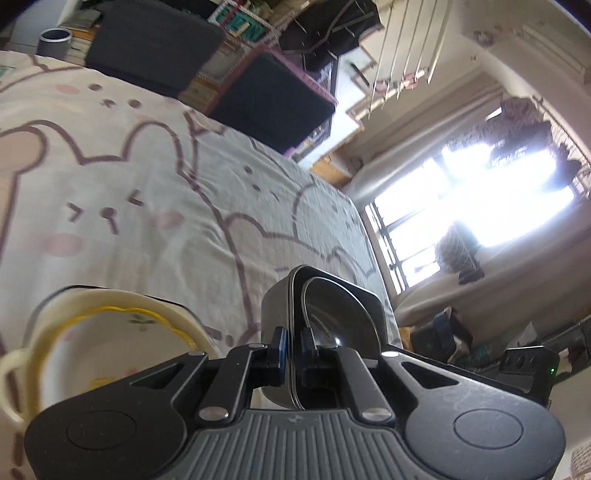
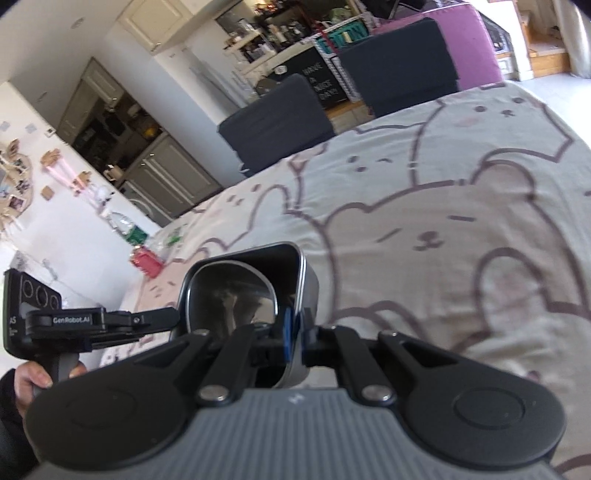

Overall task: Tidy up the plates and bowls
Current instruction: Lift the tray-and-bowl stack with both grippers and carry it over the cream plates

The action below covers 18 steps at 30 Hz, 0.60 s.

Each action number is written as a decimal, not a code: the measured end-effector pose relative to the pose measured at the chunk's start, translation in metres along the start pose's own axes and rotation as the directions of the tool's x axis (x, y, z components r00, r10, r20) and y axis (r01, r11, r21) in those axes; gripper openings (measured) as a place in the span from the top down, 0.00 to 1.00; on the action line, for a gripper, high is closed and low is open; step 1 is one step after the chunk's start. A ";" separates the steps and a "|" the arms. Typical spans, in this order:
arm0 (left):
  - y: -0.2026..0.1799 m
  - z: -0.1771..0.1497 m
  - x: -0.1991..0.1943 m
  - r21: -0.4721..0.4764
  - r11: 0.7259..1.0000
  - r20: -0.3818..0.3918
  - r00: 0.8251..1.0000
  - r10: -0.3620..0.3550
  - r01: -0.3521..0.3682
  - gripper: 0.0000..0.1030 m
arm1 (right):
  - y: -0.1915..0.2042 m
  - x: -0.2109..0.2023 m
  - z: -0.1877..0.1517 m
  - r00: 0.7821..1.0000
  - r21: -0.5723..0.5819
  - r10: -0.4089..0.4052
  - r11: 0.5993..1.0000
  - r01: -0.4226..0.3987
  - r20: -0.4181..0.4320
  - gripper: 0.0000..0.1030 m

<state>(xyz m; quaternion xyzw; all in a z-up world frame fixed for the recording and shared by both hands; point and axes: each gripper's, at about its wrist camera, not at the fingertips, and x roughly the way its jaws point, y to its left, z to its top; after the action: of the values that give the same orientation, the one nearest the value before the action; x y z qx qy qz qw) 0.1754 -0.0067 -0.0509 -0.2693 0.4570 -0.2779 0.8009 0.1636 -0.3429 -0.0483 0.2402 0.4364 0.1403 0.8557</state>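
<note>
2 grippers, left [image 1: 293, 349] and right [image 2: 294, 332], pinch my steel bowl's [image 1: 332, 306] opposite rims; only left view shows cream bowl [image 1: 110, 332].

Metal container [image 1: 325, 317] between both tools, above tablecloth [image 1: 166, 192], bowl [image 1: 110, 343] left

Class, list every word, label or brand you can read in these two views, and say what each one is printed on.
"GenRobot.AI": on the black arm of the other gripper.
"HAVE A NICE DAY!": on the black board behind the chairs.
Large teal letters on the shelf sign: too blurred to read.
"AS" and small print on the camera block: otherwise unreadable.
</note>
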 end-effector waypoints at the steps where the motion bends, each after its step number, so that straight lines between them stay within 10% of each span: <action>1: 0.004 -0.001 -0.008 -0.002 1.000 0.011 1.000 -0.002 0.002 0.93 | 0.005 0.003 0.000 1.000 -0.001 0.011 1.000 -0.011 -0.002 0.94; 18: 0.074 -0.020 -0.084 -0.046 0.997 0.093 0.993 0.074 -0.069 0.93 | 0.087 0.073 -0.029 0.994 0.032 0.106 0.994 -0.104 -0.040 0.93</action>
<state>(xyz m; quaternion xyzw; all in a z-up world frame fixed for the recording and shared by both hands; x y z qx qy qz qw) 0.1363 0.1000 -0.0615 -0.2826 0.4337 -0.2261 0.8252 0.1792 -0.2280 -0.0660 0.2726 0.4431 0.1836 0.8341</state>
